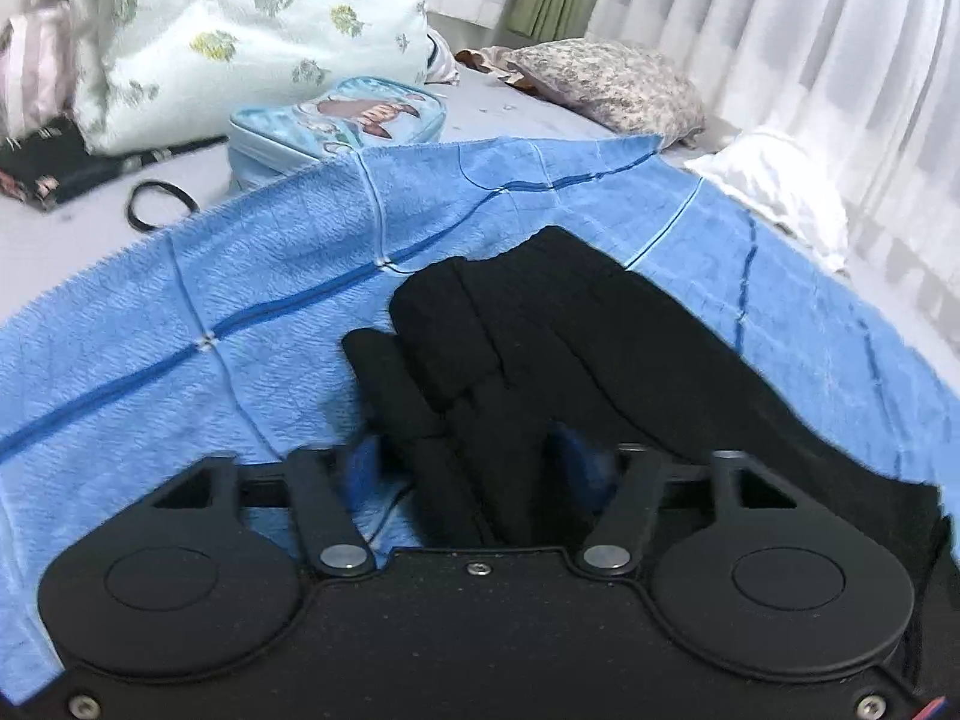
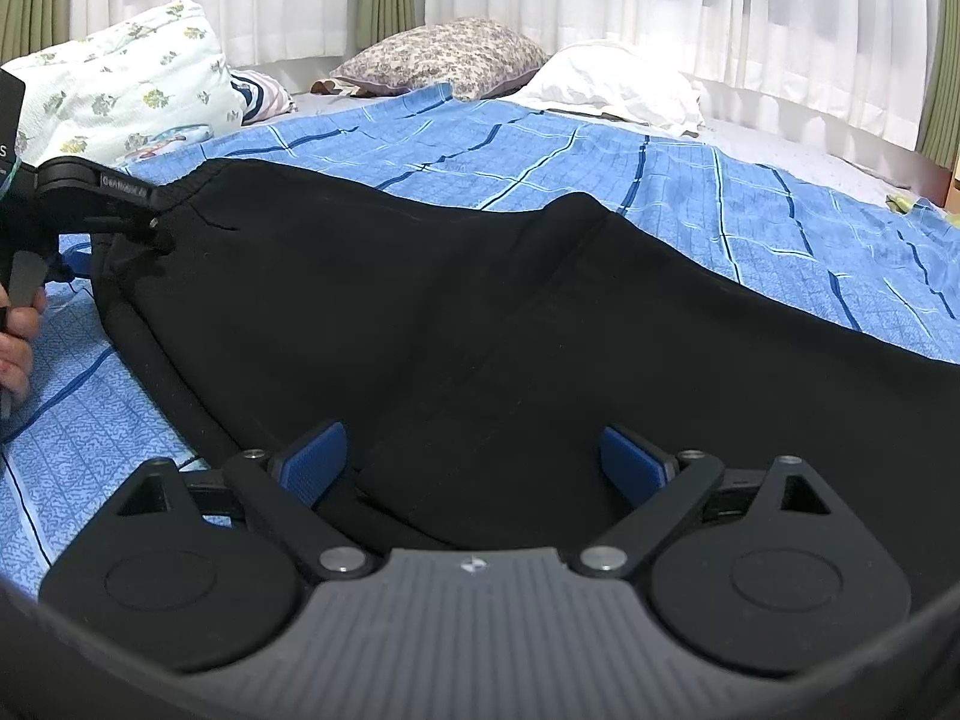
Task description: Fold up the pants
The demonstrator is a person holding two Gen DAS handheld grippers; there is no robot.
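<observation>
Black pants (image 2: 420, 312) lie spread on a blue checked blanket (image 2: 690, 180) on the bed. My right gripper (image 2: 474, 456) is open, its blue pads (image 2: 318, 456) wide apart on either side of the near hem of the pants. My left gripper (image 1: 465, 456) also stands open around the bunched waistband of the pants (image 1: 528, 324), with the fabric between its blue pads (image 1: 363, 468). In the right wrist view the left gripper (image 2: 153, 222) shows at the far left, at the waistband corner, held by a hand.
A leaf-print pillow (image 1: 240, 36), a light blue pouch (image 1: 342, 120) and a black hair tie (image 1: 159, 204) lie beyond the blanket. A floral pillow (image 2: 444, 54) and a white pillow (image 2: 612, 84) sit at the bed head, before white curtains (image 2: 720, 0).
</observation>
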